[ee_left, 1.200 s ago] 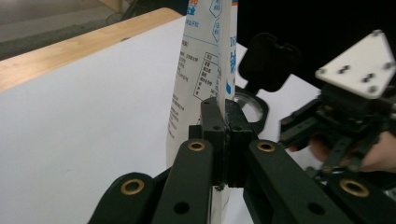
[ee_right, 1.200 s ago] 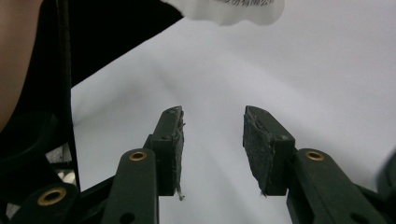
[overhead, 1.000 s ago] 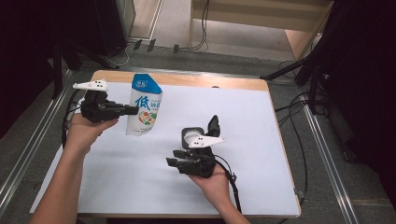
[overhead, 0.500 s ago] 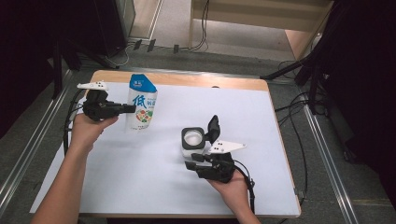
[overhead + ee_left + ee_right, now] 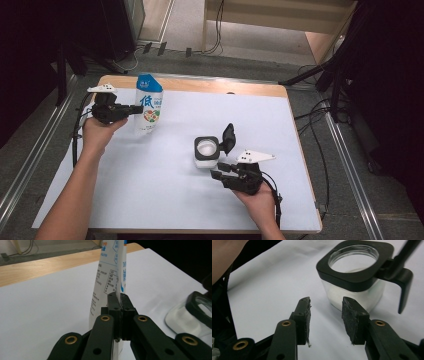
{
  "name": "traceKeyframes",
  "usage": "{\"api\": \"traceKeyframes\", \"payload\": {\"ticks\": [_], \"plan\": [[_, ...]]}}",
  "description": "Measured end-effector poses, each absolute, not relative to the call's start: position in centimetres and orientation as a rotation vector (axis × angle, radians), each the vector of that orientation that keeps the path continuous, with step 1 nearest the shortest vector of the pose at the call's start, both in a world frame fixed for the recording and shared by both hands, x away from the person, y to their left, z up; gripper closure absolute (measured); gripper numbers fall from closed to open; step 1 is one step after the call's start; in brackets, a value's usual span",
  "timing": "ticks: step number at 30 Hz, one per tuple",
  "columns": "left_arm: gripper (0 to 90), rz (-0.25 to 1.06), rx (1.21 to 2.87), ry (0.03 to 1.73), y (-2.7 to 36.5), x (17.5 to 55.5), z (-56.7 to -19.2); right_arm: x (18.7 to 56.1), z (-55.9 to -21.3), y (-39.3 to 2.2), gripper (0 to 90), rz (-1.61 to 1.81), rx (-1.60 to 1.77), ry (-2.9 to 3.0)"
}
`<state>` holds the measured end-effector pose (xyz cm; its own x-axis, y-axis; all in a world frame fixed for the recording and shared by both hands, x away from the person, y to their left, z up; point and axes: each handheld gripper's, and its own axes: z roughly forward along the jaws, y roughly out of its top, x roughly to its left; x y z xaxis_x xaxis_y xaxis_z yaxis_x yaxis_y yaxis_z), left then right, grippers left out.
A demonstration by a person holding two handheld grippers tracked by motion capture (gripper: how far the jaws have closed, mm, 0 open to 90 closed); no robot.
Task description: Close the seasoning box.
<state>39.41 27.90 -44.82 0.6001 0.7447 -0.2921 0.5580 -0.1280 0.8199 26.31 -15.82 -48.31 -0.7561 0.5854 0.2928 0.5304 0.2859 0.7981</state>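
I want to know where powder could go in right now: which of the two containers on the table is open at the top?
The clear jar with the black collar: its hinged lid stands flipped up. The blue-and-white pouch, pinched by the left gripper, shows no opening.

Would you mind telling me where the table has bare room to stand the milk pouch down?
Bare room: the near white sheet between the two forearms, and the far right corner beyond the jar. Crowded: the far left, where the left gripper pinches the pouch, and around the jar, facing the right gripper.
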Motion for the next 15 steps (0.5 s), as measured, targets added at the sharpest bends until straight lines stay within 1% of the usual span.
{"api": "traceKeyframes", "payload": {"ticks": [3,6,15], "plan": [[90.0,0.247,1.795,1.080,28.2,39.8,-45.3,26.3,-48.5,-16.3,59.7,1.490,1.095,2.462],[90.0,0.232,1.802,1.071,28.3,40.0,-46.0,26.7,-48.8,-16.8,59.8,1.463,1.120,2.458],[90.0,0.234,1.827,1.042,28.4,39.0,-46.3,27.9,-49.3,-17.9,59.6,1.437,1.150,2.437]]}}
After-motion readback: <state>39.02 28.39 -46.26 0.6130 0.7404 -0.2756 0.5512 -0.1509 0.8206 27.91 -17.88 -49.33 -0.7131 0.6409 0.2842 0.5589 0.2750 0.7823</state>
